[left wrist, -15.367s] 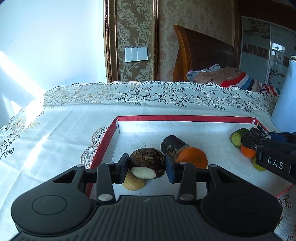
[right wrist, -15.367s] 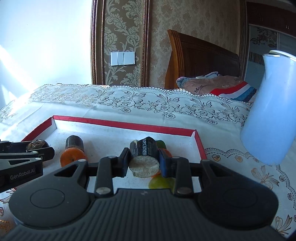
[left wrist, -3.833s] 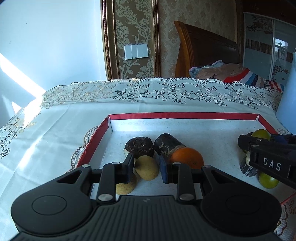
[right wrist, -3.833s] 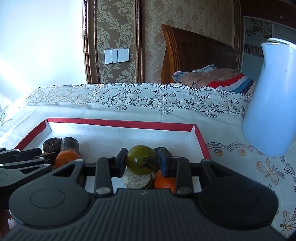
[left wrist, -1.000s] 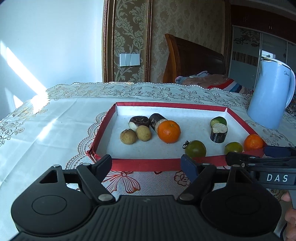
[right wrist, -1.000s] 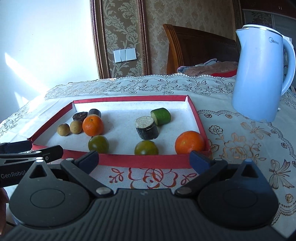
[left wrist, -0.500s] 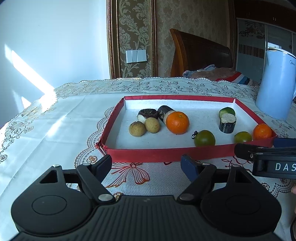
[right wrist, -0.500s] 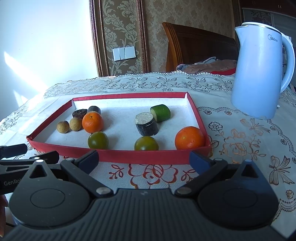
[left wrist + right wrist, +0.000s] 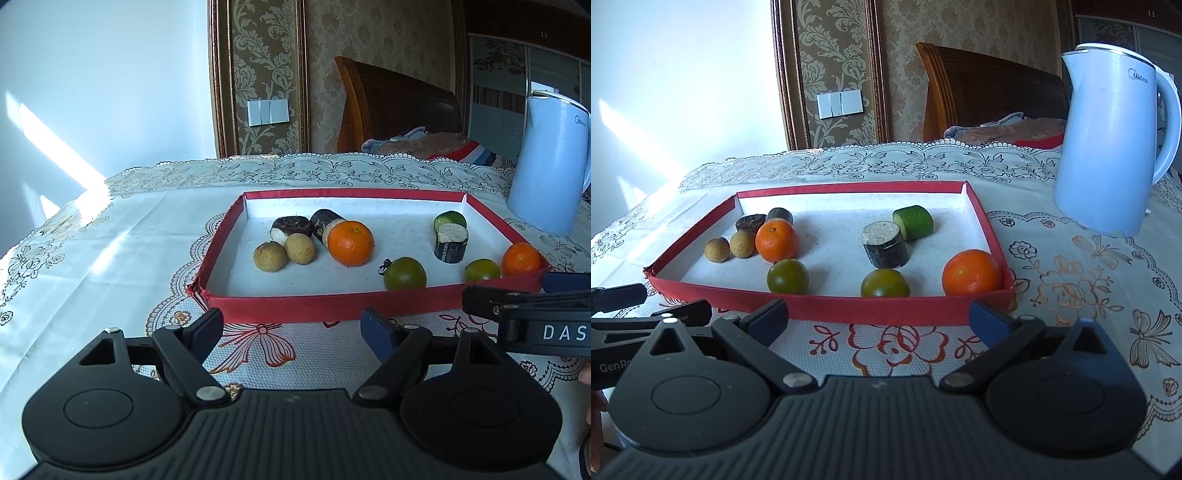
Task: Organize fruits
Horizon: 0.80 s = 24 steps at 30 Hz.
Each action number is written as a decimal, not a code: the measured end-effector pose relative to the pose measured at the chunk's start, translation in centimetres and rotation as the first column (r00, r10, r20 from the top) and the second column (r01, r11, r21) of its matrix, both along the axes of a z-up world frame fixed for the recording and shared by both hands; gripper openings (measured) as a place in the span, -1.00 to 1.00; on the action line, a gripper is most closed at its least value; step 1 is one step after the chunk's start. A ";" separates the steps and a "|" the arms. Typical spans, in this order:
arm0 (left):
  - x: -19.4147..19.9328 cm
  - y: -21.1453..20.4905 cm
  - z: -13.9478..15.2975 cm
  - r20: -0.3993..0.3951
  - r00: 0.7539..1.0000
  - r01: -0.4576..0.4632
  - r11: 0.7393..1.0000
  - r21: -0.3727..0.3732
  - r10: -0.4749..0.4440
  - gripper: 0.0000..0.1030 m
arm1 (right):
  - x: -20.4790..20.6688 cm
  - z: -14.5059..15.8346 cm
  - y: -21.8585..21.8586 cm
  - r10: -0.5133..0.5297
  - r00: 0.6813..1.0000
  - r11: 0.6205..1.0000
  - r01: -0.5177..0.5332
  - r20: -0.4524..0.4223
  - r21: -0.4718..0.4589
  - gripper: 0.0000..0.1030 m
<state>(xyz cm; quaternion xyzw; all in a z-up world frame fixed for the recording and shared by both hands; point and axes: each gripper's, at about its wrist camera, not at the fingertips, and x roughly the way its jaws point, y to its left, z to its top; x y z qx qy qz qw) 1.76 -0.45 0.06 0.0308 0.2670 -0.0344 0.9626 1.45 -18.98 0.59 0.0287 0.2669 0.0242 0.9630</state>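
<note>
A red-rimmed tray (image 9: 332, 306) (image 9: 871, 313) holds the fruit. At its left are two tan longans (image 9: 269, 255) (image 9: 717, 250), a dark chestnut-like piece (image 9: 291, 226), a dark cylinder (image 9: 325, 223) and an orange (image 9: 350, 243) (image 9: 776, 240). At its right are a cucumber piece (image 9: 450, 220) (image 9: 913, 222), a dark cut cylinder (image 9: 450, 243) (image 9: 885, 244), two green tomatoes (image 9: 404, 273) (image 9: 885, 283) and a second orange (image 9: 521, 259) (image 9: 972, 272). My left gripper (image 9: 293, 328) and right gripper (image 9: 879, 315) are open and empty, in front of the tray.
A light blue electric kettle (image 9: 546, 166) (image 9: 1108, 140) stands on the lace tablecloth (image 9: 110, 240) to the right of the tray. A wooden headboard (image 9: 399, 107) and bedding lie behind the table. Each gripper shows at the edge of the other's view.
Both grippers have stayed open and empty in front of the tray. Over the last second the views shifted only slightly; the fruit in the tray has not moved.
</note>
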 end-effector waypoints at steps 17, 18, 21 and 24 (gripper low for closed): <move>0.3 0.2 -0.1 -0.012 1.000 -0.013 1.000 -0.013 0.013 0.58 | 0.0 -0.1 0.0 0.002 1.000 1.000 -0.002 -0.005 -0.005 1.00; 0.3 0.2 -0.1 -0.013 1.000 -0.011 1.000 -0.013 0.010 0.58 | 0.1 -0.1 0.1 0.002 1.000 1.000 -0.002 -0.007 -0.005 1.00; 0.1 0.1 -0.1 -0.008 1.000 -0.010 1.000 -0.004 0.010 0.58 | 0.0 -0.1 0.0 0.001 1.000 1.000 -0.001 -0.007 -0.005 1.00; 0.1 0.0 -0.1 -0.006 1.000 -0.007 1.000 0.001 0.007 0.58 | 0.0 -0.1 0.1 0.001 1.000 1.000 -0.001 -0.009 -0.007 1.00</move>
